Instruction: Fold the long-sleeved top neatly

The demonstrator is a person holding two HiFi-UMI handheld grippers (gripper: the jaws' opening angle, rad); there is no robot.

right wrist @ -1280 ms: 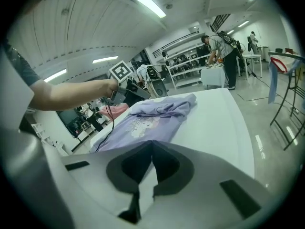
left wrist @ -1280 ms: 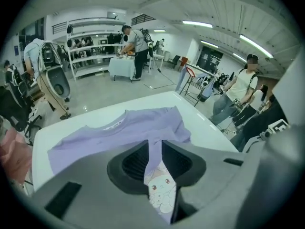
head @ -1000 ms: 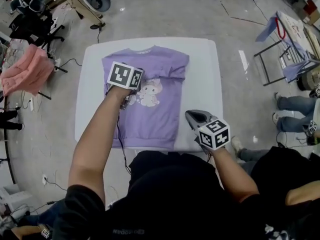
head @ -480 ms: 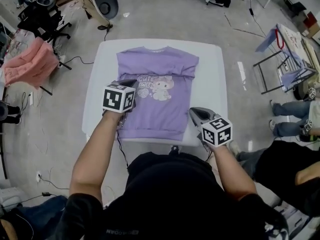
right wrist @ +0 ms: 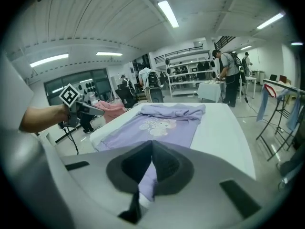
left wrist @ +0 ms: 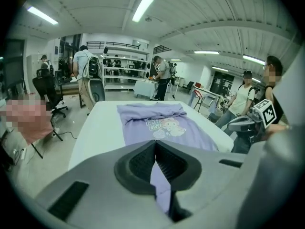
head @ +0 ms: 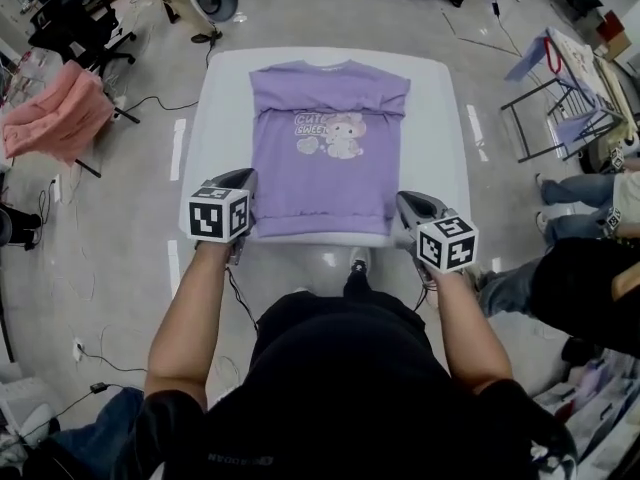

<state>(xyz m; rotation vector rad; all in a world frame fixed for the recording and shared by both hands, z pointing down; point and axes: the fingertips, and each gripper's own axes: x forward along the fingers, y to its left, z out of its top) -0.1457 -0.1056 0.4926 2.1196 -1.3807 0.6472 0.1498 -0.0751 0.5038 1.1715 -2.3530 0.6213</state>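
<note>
At the near edge of the counter (head: 225, 98), both tools now sit at the hem of the purple long-sleeved top (head: 325, 183). The left hand-held gripper (head: 244, 176) has come back from the chest print to the hem's left corner. The right hand-held gripper (head: 405, 200) has shifted in to the hem's right corner. Each is clenched on purple fabric, which shows pinched between its jaws in its own view. The top lies flat, collar toward the far side, with the sleeves apparently folded in across the chest. Judgement: side folds done; the paired hem grip sets up carrying the hem toward the collar. Chest print (head: 340, 133) appears to read "CUTE SWEET" beside a cartoon figure, uncertain at this size. No brand label legible.
</note>
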